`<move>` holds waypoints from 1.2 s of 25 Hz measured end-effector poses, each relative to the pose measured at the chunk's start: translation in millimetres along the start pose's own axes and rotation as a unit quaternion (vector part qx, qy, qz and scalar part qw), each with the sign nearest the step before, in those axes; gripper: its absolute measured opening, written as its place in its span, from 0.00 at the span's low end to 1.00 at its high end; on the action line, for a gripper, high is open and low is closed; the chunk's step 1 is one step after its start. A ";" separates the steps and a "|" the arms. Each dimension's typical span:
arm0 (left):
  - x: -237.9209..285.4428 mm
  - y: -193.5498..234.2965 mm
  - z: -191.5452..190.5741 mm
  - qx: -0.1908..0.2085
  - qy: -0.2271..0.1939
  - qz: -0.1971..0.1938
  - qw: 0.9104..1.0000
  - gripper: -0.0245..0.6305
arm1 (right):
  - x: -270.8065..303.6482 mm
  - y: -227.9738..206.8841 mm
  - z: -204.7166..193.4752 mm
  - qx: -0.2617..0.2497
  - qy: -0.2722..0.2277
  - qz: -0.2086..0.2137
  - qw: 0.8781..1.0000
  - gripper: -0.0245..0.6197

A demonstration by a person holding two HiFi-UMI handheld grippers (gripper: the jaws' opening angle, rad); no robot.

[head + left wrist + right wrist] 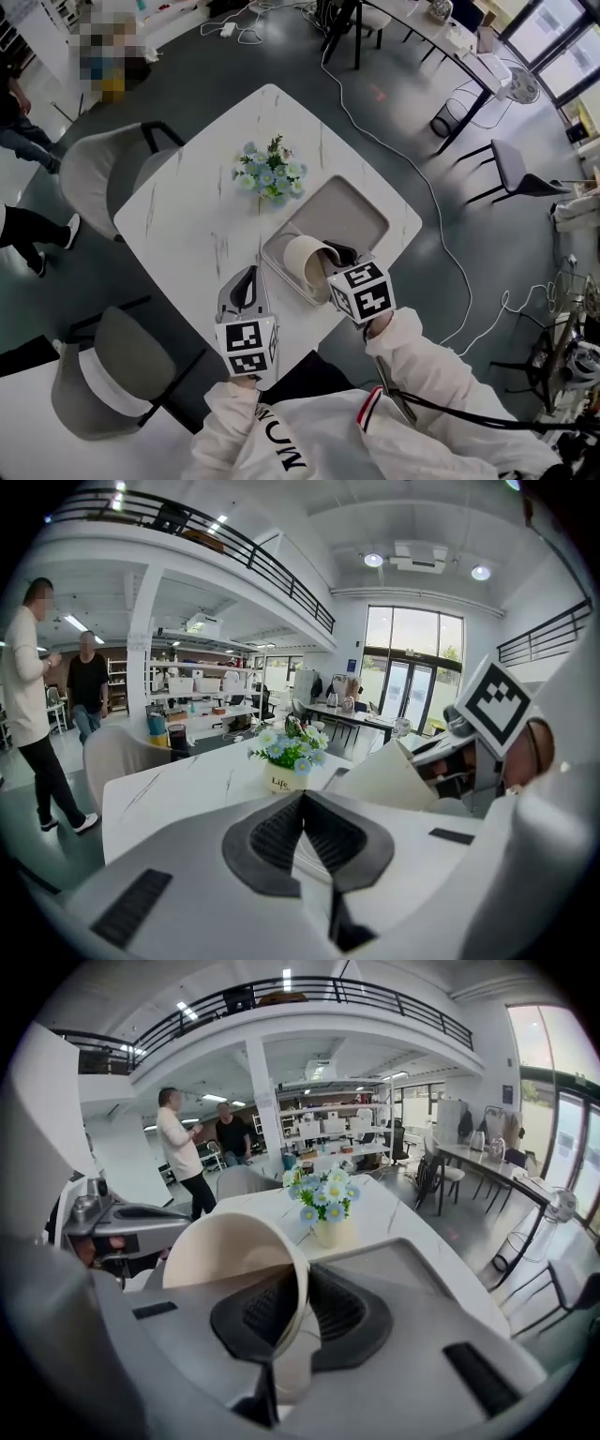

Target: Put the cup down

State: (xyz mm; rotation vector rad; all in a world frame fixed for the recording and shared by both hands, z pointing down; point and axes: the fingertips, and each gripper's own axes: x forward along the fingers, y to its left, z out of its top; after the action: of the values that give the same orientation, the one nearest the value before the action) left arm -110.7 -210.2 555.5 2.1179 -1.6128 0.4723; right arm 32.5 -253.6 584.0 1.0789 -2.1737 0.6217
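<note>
Pot (284, 780) labelled "Life". Cup (302, 259) tipped sideways over tray (366, 208), mouth toward right tongs (298, 1312), which clamp its rim. Left tongs (305, 808) closed, empty.

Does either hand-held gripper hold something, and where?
The right hand-held gripper holds the cup by its rim, one jaw inside. The left hand-held gripper holds nothing.
</note>
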 end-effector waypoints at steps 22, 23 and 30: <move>24.7 11.2 -19.7 -0.004 0.020 0.009 1.000 0.05 | 75.9 0.4 -22.6 -0.100 0.127 0.022 0.987 0.10; 25.5 11.2 -20.1 -0.003 0.020 0.009 1.000 0.05 | 79.1 1.0 -22.1 -0.107 0.127 0.022 0.986 0.10; 32.5 13.4 -22.1 0.004 0.024 0.009 1.000 0.05 | 92.6 2.8 -20.3 -0.138 0.148 0.027 0.979 0.10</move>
State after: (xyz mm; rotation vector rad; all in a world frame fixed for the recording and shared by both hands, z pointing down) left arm -115.2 -228.0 592.7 2.0851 -1.6063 0.5322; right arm -6.7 -287.8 663.3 0.7323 -1.9630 0.4534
